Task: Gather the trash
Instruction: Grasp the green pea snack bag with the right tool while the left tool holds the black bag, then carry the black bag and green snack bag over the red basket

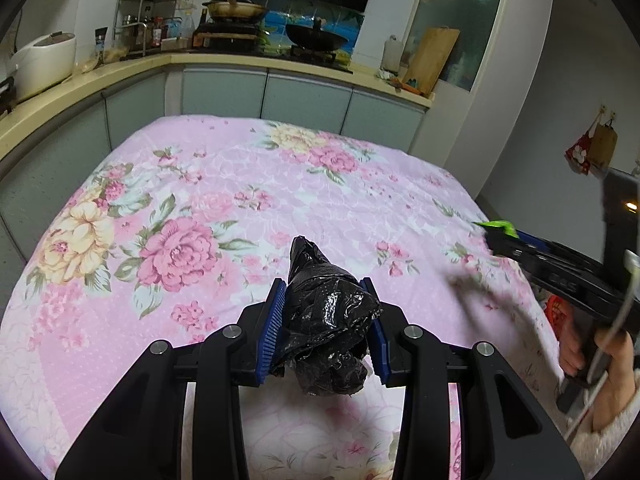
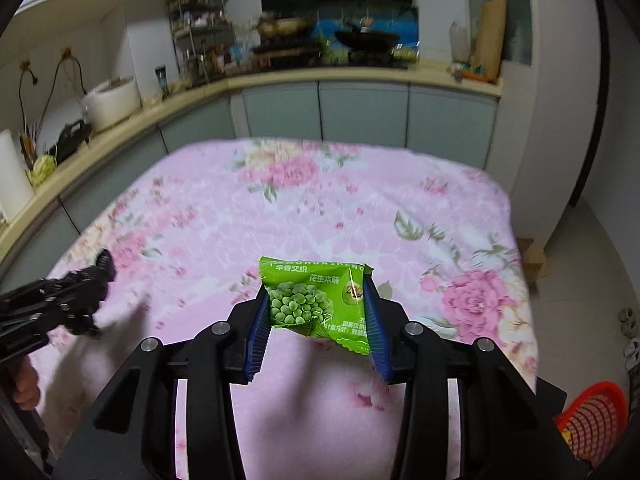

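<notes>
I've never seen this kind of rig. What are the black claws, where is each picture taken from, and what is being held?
No robot here: a person holds a handheld two-finger gripper in each hand. Each picture comes from a fisheye camera on one gripper, looking along its fingers. The left gripper is shut on a crumpled black plastic bag. The right gripper is shut on a green snack packet. Below both lies a pink floral cloth, in a kitchen. A red basket sits on the floor beside it.

I see a crumpled, glossy black plastic bag [image 1: 326, 320] pinched upright, its twisted tip pointing to twelve o'clock. A green pea snack packet [image 2: 316, 300] hangs tilted, clamped by its side edges.
</notes>
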Motion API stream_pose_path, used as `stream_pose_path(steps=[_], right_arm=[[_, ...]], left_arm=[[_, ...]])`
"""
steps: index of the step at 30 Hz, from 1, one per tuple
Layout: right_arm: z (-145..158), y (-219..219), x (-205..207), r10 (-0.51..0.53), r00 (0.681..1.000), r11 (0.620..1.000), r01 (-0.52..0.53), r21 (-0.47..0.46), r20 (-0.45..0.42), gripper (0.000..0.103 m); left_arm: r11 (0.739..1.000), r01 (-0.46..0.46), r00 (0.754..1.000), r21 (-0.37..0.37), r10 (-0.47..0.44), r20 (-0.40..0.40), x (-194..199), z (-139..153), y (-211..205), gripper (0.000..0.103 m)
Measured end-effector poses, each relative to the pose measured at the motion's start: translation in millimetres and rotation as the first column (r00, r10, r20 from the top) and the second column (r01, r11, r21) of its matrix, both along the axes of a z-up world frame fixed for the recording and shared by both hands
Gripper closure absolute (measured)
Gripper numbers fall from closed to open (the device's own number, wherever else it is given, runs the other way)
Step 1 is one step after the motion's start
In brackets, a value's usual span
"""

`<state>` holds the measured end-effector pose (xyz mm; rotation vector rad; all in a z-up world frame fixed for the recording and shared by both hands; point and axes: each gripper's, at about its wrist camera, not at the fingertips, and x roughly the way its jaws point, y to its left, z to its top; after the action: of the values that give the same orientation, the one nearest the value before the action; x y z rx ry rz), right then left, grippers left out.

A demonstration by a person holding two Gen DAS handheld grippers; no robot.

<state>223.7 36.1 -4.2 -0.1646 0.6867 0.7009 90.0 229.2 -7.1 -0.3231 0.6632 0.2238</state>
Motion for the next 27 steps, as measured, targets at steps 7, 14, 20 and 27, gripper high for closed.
stream_pose_path(steps=[7,14,20,27], right_arm=[[35,-26,-33,-0.055,0.996,0.993,0.048,0.104,0.069,0.062],[63,-53,-50,-0.092,0.991,0.979,0.072,0.193,0.097,0.062],[73,-70,-56,-0.118,0.988,0.970,0.092,0.223,0.103,0.062],[87,-97,-63,-0.163,0.979,0.955,0.126,0.268,0.121,0.062]], left_arm=[[1.000,-0.003,0.999,0.031,0.002,0.054,-1,20,-10,0.067],[0.997,0.025,0.993,0.072,-0.033,0.117,0,44,-26,0.067],[0.994,0.044,0.988,0.097,-0.058,0.146,1,59,-39,0.067],[0.991,0.057,0.981,0.123,-0.078,0.177,5,74,-51,0.067]])
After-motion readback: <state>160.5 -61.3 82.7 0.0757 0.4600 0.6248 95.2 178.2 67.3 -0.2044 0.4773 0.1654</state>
